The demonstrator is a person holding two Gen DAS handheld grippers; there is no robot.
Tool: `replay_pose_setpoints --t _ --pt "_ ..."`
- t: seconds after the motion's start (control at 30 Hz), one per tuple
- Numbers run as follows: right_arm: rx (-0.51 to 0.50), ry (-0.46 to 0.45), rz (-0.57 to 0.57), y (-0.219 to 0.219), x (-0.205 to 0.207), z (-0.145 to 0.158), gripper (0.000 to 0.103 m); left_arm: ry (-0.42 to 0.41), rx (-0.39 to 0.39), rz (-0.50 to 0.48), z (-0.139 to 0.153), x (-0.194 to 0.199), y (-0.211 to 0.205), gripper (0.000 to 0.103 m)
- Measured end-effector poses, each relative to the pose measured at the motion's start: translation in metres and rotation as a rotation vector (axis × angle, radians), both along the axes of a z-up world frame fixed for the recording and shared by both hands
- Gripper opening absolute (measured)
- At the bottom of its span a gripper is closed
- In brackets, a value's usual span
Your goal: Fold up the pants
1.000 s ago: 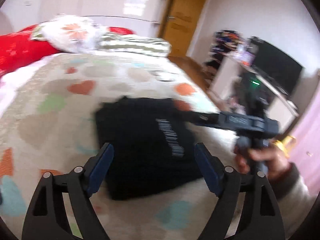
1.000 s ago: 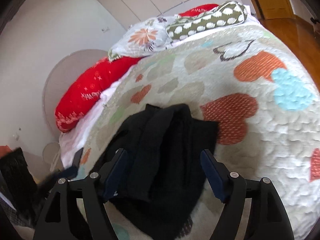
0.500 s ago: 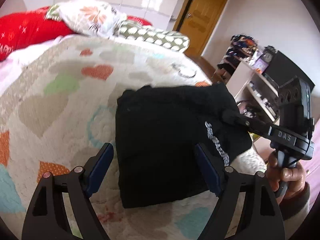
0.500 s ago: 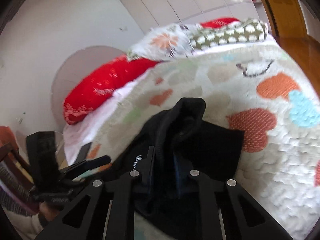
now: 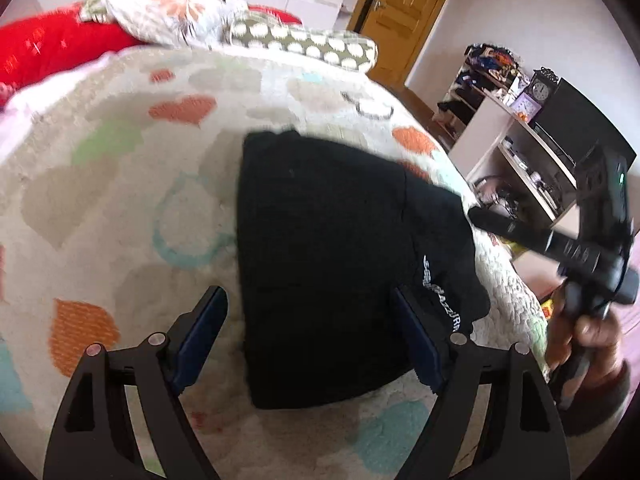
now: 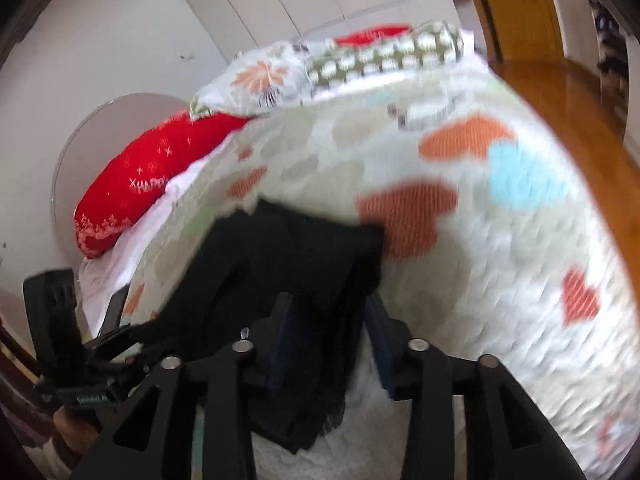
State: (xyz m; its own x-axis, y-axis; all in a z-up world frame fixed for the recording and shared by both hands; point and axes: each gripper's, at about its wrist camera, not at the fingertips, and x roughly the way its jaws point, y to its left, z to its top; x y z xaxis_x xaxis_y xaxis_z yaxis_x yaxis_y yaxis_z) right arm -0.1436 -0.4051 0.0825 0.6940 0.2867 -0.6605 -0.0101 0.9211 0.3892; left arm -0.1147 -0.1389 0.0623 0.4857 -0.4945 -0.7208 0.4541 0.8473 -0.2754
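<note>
bright daylight, glare on wardrobe doors, motion blur, fisheye-warped dark edges.

Lower centre, the right gripper [image 6: 326, 340] has its fingers [image 6: 280, 336] pressed on a fold of black pants [image 6: 304, 264] lying on the heart-patterned bed [image 6: 500, 240]; the left gripper [image 6: 120, 344] is at lower left.

Folded pants [image 5: 332, 264] on bedspread [image 5: 120, 184], pillows [image 5: 304, 42] behind.

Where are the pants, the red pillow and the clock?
pants [image 5: 320, 248], left wrist view, middle of the folded black cloth
red pillow [image 6: 148, 184], right wrist view, middle of its red cover
clock [image 5: 540, 90], left wrist view, its round face
</note>
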Motion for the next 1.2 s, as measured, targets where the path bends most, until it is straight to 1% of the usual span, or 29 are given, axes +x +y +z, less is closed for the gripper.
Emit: replay_pose_setpoints --t 0.03,0.07,0.1,0.17,0.2,0.33,0.4,0.43,0.47,0.5,0.57,0.63,0.7,0.73,0.8,0.9,1.03,1.07,1.1,1.13,1.17,1.2 --pt "0.003 -0.021 0.018 0.003 0.004 0.010 0.045 -0.012 0.001 0.007 0.003 -0.001 0.002 0.083" --pt "0.001 -0.040 0.045 0.008 0.008 0.018 0.050 -0.022 0.000 0.017 0.006 -0.001 0.005 0.083" --pt "-0.012 -0.054 0.073 0.015 0.015 0.024 0.058 -0.026 0.000 0.026 0.007 0.000 0.007 0.083" --pt "-0.078 -0.072 0.151 0.040 0.037 0.032 0.063 -0.028 0.011 0.050 0.006 0.004 0.009 0.083" --pt "-0.107 -0.067 0.186 0.052 0.052 0.030 0.063 -0.017 0.021 0.056 0.002 0.007 0.009 0.083" --pt "-0.126 -0.004 0.260 0.085 0.106 0.013 0.062 0.015 -0.001 0.063 -0.008 0.010 0.011 0.084" --pt "-0.156 0.011 0.292 0.097 0.122 0.003 0.058 0.017 -0.006 0.063 -0.010 0.010 0.012 0.084" --pt "-0.165 0.024 0.309 0.102 0.128 -0.002 0.052 0.020 -0.011 0.061 -0.011 0.011 0.012 0.085" --pt "-0.176 0.047 0.337 0.108 0.134 -0.009 0.026 0.024 -0.013 0.058 -0.012 0.011 0.012 0.085" --pt "-0.196 0.071 0.364 0.114 0.139 -0.016 0.009 0.027 -0.012 0.059 -0.014 0.013 0.011 0.085" --pt "-0.276 0.097 0.387 0.125 0.143 -0.025 0.006 0.041 -0.018 0.061 -0.018 0.015 0.011 0.086" --pt "-0.314 0.081 0.377 0.127 0.143 -0.027 0.005 0.056 -0.036 0.062 -0.022 0.017 0.011 0.088" --pt "-0.339 0.065 0.325 0.122 0.146 -0.031 0.002 0.061 -0.039 0.068 -0.026 0.018 0.010 0.093" --pt "-0.353 0.076 0.285 0.118 0.150 -0.038 0.001 0.062 -0.039 0.071 -0.027 0.019 0.010 0.096" --pt "-0.298 0.105 0.263 0.111 0.156 -0.049 0.000 0.072 -0.042 0.075 -0.030 0.021 0.010 0.097" --pt "-0.259 0.090 0.265 0.104 0.155 -0.045 0.001 0.075 -0.043 0.080 -0.029 0.022 0.009 0.098" --pt "-0.237 0.080 0.236 0.097 0.146 -0.033 0.007 0.058 -0.014 0.084 -0.024 0.017 0.007 0.098" --pt "-0.234 0.070 0.228 0.095 0.140 -0.027 0.011 0.056 -0.007 0.081 -0.022 0.016 0.007 0.098" --pt "-0.231 0.057 0.226 0.093 0.133 -0.022 0.020 0.055 -0.001 0.080 -0.020 0.015 0.007 0.098" --pt "-0.225 0.042 0.220 0.090 0.124 -0.015 0.026 0.052 0.004 0.080 -0.018 0.014 0.007 0.097" --pt "-0.218 0.032 0.215 0.088 0.117 -0.010 0.037 0.050 0.008 0.080 -0.016 0.014 0.007 0.097" --pt "-0.211 0.023 0.215 0.086 0.107 -0.006 0.040 0.045 0.012 0.080 -0.014 0.013 0.007 0.097"
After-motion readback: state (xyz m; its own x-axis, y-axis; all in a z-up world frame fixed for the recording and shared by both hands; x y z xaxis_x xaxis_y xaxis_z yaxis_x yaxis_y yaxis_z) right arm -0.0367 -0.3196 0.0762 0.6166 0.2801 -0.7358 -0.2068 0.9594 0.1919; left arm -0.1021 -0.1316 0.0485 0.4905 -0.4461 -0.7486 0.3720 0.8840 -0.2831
